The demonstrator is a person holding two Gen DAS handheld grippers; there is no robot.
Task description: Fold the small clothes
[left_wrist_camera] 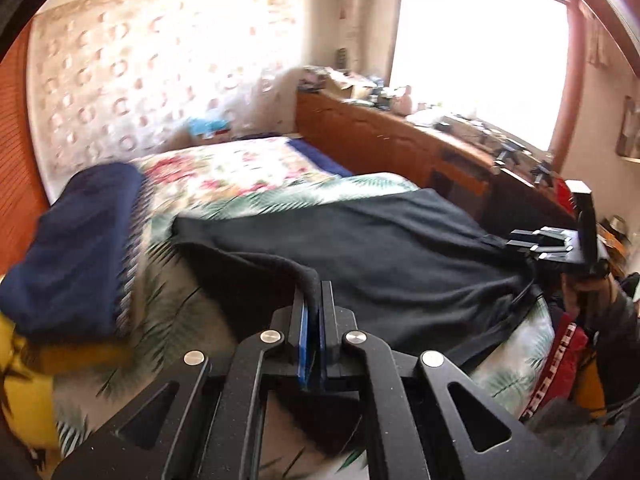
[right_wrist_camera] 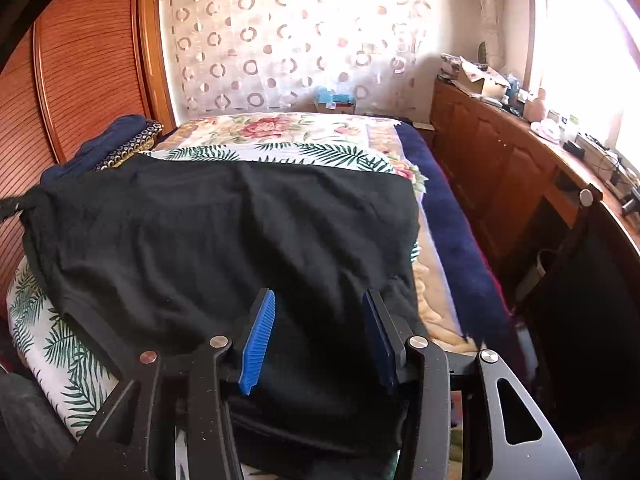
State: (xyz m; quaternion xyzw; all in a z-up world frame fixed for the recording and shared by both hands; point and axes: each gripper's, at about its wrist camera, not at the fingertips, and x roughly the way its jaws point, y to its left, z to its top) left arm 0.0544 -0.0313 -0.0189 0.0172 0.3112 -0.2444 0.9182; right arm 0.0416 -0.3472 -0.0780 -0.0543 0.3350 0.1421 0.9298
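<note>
A black garment (left_wrist_camera: 360, 248) lies spread across the bed, and it fills the middle of the right wrist view (right_wrist_camera: 224, 240). My left gripper (left_wrist_camera: 314, 292) is shut on a raised edge fold of the black garment and holds it a little above the bedspread. My right gripper (right_wrist_camera: 318, 300) is open, its blue pads (right_wrist_camera: 258, 340) apart just above the garment's near edge, holding nothing. The right gripper also shows at the far right of the left wrist view (left_wrist_camera: 532, 244), at the garment's other side.
The bed has a leaf and flower print cover (right_wrist_camera: 280, 136). A folded navy garment (left_wrist_camera: 76, 244) on yellow cloth lies at the left. A wooden cabinet (right_wrist_camera: 500, 168) with clutter runs along the right under a bright window. A wooden wardrobe (right_wrist_camera: 80, 72) stands left.
</note>
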